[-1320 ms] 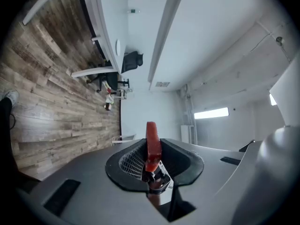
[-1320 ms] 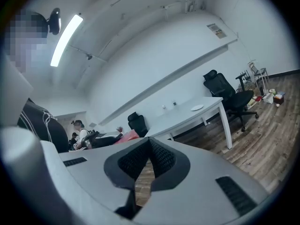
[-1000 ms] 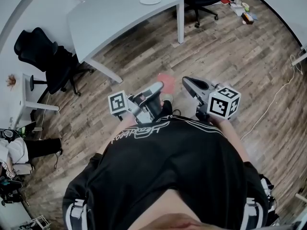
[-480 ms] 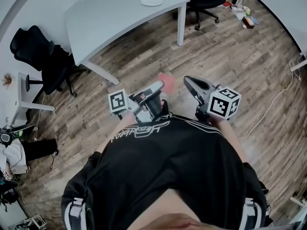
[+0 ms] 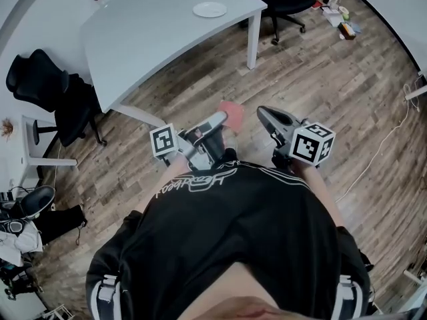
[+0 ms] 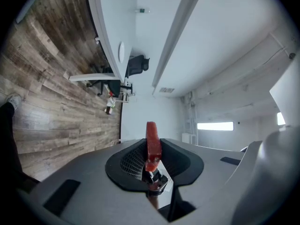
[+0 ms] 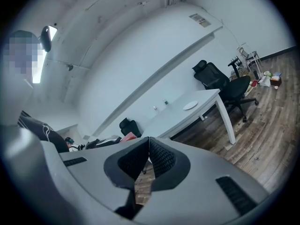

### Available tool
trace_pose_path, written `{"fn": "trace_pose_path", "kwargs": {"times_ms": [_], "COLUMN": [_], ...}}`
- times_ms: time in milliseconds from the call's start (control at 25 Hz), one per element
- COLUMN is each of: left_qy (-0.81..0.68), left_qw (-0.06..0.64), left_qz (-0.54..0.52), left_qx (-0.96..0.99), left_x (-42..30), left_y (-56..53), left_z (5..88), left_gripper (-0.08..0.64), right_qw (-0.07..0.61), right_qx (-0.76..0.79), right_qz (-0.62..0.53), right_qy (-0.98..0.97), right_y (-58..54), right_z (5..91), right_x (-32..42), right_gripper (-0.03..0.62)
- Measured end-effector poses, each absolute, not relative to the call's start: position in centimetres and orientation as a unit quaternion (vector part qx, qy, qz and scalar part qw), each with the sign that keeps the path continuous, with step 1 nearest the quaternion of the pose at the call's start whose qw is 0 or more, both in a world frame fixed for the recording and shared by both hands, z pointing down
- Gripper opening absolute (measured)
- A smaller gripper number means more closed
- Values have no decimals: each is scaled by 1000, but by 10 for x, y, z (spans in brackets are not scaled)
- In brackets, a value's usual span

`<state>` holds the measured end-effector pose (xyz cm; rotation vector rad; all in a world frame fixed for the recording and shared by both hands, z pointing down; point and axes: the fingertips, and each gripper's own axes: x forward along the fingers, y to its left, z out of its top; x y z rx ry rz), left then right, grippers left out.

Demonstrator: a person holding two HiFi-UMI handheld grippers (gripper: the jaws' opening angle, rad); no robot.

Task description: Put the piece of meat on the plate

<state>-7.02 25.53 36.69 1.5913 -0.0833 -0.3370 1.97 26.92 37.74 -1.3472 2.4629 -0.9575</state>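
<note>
**Meat's clamped in the left tool, plate's waiting way out ahead**

The left tool is clenching the red piece of meat edge-on, with the slab poking out past the tips. I'm guessing that's so it can go down flat without the tool bumping the plate. The right tool is sitting just beside it, pinched shut on nothing, so it's looking like a spare for now. The white plate is lying on the pale surface, well ahead of both tools and a bit toward the left tool's side, with bare wooden floor stretching between. So the grab is looking done and the drop-off isn't. The grip is only catching the slab's near end, so I'm thinking a jolt could shake it loose.
</note>
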Motion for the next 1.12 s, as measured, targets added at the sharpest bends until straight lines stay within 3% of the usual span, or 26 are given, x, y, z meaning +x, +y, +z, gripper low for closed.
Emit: {"fn": "trace_pose_path", "kwargs": {"times_ms": [1120], "left_qy": [-1], "left_qw": [692], "left_qz": [-151], "left_qx": [706], "left_x": [-71], "left_y": [-10], "left_z": [359], "left_gripper": [91], "right_qw": [57], "right_qx": [-493], "right_qz": [-339], "right_qy": [799], "right_y": [20], "right_z": [380], "right_x": [15], "right_gripper": [9]}}
